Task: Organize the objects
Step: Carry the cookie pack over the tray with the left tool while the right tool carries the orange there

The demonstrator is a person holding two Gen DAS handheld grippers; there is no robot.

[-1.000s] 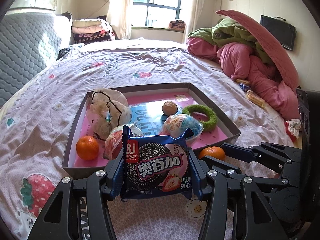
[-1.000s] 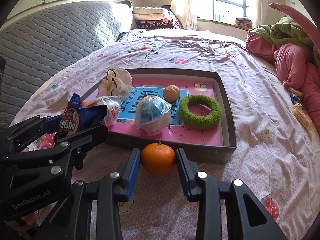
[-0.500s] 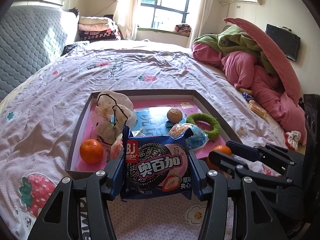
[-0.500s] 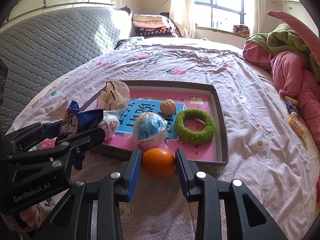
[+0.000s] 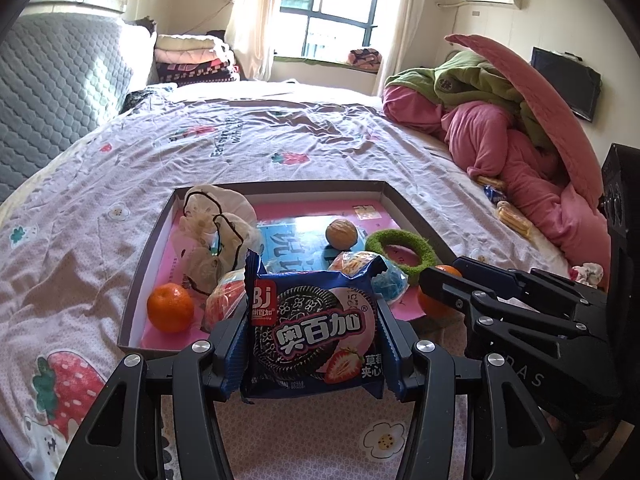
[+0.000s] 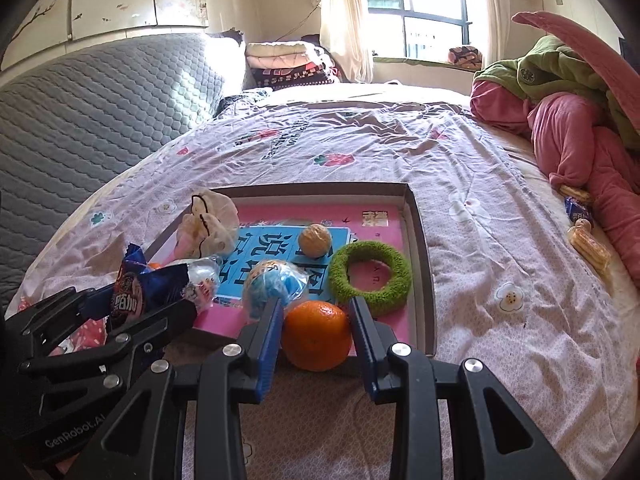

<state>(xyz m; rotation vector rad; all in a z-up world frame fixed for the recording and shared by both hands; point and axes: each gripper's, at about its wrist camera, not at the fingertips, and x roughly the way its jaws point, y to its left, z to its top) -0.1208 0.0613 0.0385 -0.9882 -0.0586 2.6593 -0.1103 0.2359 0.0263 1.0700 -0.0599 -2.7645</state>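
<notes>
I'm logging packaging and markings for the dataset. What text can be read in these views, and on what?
"奥百加", "BJ": cookie packet in the left gripper.
"GenRobot.AI": left gripper's body, right wrist view.
Blue sheet in the tray: large characters, partly covered, not readable.
Small print on packet and tray: too small.

Snacks and fruit at a shallow tray (image 5: 144, 248) on the bed

A blue cookie packet (image 5: 314, 330) stands upright, clamped at both side edges; an orange (image 6: 316, 334) is pinched above the tray's near rim. Inside lie a second orange (image 5: 170, 307), a walnut (image 5: 341, 233), a green fuzzy ring (image 6: 370, 278) and wrapped balls (image 6: 274, 286) (contents unclear).
</notes>
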